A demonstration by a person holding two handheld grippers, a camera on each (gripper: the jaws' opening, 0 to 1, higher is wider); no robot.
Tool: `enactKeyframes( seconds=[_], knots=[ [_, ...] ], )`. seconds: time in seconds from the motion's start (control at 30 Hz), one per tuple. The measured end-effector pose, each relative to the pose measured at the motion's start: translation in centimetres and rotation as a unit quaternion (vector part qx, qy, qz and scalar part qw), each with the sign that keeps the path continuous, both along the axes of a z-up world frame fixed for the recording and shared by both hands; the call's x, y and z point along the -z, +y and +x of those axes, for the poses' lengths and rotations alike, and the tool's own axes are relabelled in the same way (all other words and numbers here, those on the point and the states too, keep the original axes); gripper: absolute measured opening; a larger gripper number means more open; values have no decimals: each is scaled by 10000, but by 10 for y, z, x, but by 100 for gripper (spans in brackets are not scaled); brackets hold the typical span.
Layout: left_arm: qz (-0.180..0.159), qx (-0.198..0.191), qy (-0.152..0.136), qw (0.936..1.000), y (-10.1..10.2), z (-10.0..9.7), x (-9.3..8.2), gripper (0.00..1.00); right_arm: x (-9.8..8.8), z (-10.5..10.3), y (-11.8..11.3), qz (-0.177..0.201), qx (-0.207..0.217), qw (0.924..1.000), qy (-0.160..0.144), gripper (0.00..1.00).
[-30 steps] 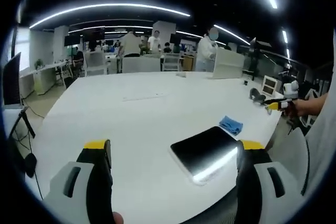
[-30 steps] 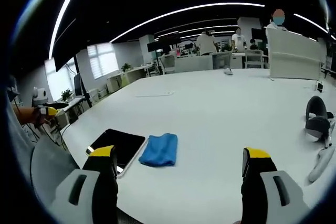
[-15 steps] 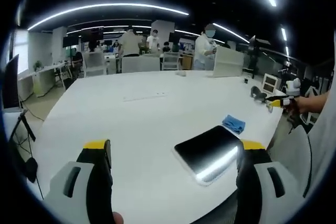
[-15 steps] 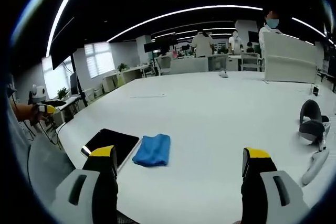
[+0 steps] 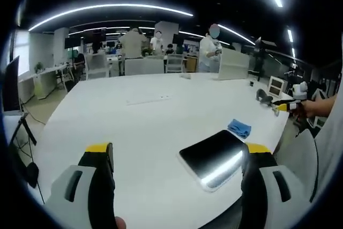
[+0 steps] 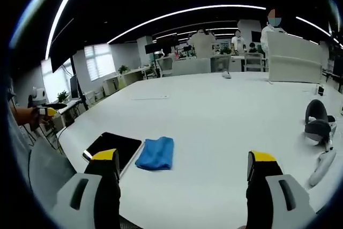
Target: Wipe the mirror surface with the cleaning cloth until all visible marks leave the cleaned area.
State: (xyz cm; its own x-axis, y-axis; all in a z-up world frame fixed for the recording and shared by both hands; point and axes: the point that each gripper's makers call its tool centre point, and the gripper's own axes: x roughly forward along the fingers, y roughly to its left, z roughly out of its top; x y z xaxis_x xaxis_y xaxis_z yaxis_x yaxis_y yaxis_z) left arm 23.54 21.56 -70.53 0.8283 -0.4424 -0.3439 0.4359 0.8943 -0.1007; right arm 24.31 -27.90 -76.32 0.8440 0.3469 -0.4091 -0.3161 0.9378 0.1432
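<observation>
1. L gripper (image 5: pixel 177 156): jaws spread wide, nothing between them, held above the white table (image 5: pixel 134 116). In the left gripper view the mirror (image 5: pixel 214 156) lies flat at abt 4 o'clock, just inside the right jaw, near the table's near edge.
2. R gripper (image 6: pixel 182 167): jaws also wide apart, empty, raised over the table. In the right gripper view the cleaning cloth (image 6: pixel 156 153) sits at abt 7 o'clock, between the jaws but well ahead of the tips, not touched.
3. Cloth is blue, loosely folded, lying just beside the mirror's far short edge; can't tell if they touch. In the left gripper view it's at 3 o'clock.
4. Why so: both grippers look staged apart, one facing each item, prob. so R can take the cloth while L is free to steady the mirror. My read only.
5. Mirror face is dark, reflecting a ceiling light strip along its near edge. Marks on it: too small to tell.
6. Task looks not yet begun: cloth off the glass, nothing gripped.
7. Other stuff: a dark headset w/ a white controller (image 6: pixel 321 132) at 3 o'clock in the right gripper view, well apart from the cloth. People stand at far desks.
8. Writing/brands: none readable on cloth, mirror or grippers.
</observation>
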Motion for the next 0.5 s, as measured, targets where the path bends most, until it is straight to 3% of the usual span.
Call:
enactKeyframes(
  seconds=[0.5],
  knots=[
    [-16, -83, -72, 9999, 5, -4, -5, 99, 5, -2, 7, -11, -114, 9999, 73, 98]
  ],
)
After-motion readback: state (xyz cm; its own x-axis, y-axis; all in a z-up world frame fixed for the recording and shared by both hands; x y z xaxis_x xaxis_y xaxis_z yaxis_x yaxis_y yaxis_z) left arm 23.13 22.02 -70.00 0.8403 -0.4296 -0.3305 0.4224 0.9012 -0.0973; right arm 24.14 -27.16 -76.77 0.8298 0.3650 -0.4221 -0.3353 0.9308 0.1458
